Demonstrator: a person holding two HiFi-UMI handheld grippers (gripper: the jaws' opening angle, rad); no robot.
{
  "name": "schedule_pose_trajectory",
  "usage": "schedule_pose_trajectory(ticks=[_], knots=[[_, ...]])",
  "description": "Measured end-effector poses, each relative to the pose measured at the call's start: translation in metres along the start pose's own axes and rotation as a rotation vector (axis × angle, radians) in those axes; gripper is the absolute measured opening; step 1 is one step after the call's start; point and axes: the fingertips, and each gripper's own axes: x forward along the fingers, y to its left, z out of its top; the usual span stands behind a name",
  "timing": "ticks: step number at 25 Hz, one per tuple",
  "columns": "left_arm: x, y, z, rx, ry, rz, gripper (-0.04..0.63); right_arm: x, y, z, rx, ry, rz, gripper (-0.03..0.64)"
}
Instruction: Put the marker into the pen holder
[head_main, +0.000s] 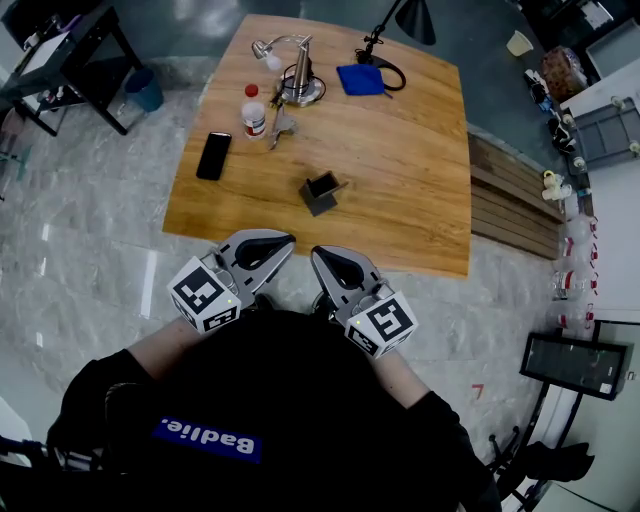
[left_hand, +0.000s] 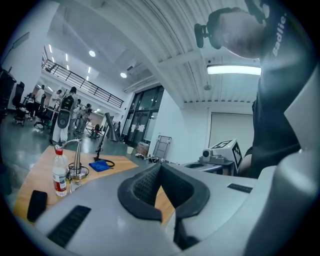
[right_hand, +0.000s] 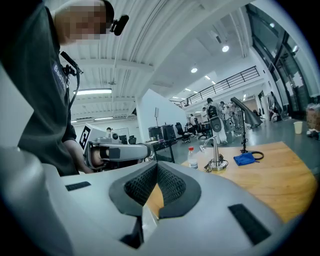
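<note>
Both tools hang side by side just off the 6 o'clock edge of the light wooden counter (head_main: 420, 180). The left tool (head_main: 288, 238) has its dark ribbed pads pressed together on nothing, and so has the right tool (head_main: 316, 252). At their 12 o'clock stands the small dark grey square pen holder (head_main: 320, 192). A thin stick, seemingly the marker (head_main: 341, 185) but too small to be sure, pokes past its 3 o'clock rim.

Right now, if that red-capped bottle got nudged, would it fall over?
Probably, if pushed near the cap: the bottle stands upright, tall and narrow. On its side it would likely roll, being round. It looks like clear plastic, so a squeeze may dent it.
</note>
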Motion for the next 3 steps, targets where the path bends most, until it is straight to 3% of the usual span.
schedule_pose_trajectory(ticks=[3], knots=[[-0.0001, -0.0007, -0.0009, -0.004, 0.002, -0.003, 0.009, -0.0013, 0.0004, 0.0002, 0.000, 0.001, -0.002, 0.006]])
